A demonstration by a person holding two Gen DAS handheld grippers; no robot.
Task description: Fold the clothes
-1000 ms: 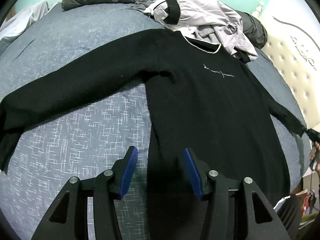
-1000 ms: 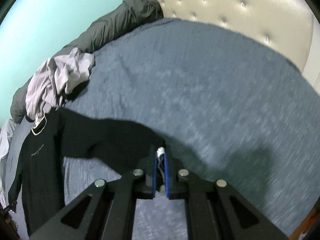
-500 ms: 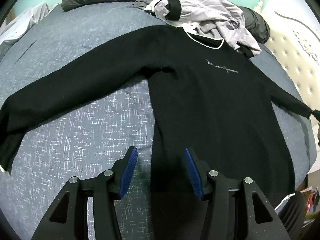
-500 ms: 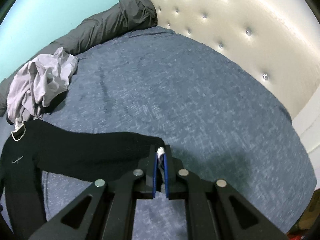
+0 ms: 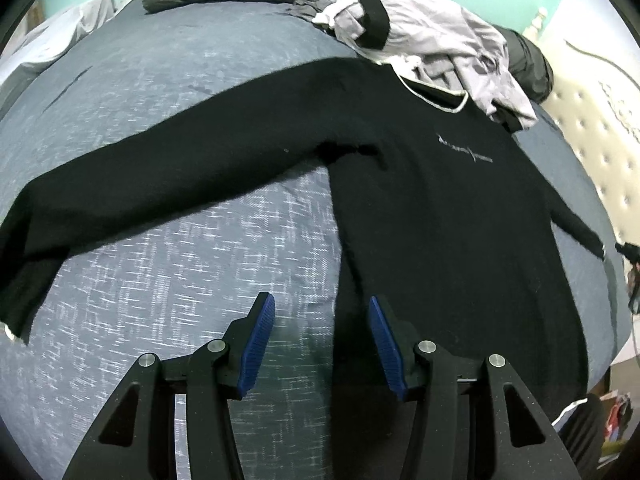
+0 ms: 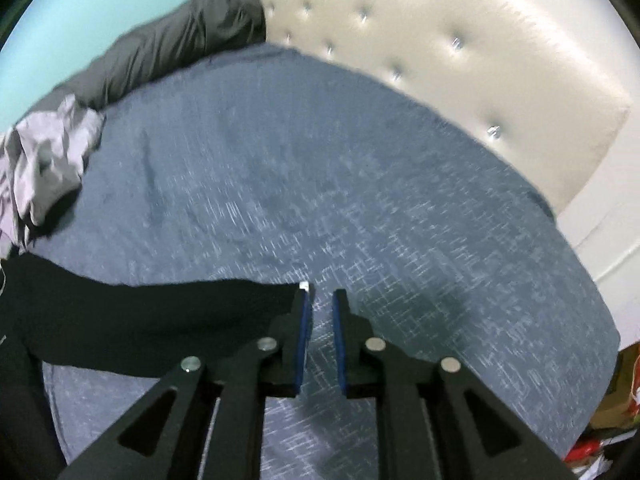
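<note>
Just sweater (image 5: 440,208) under left hand-held gripper (image 5: 320,320)

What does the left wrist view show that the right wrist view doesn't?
Only the left wrist view: the black sweater's whole body, white-trimmed collar, chest lettering and far sleeve, with the left gripper open over its lower side edge.

Only the right wrist view: the right gripper, jaws opening with bare bedspread between them, beside the near sleeve's cuff.

Both: blue bedspread, pale crumpled garment, dark bedding roll, tufted headboard.
</note>
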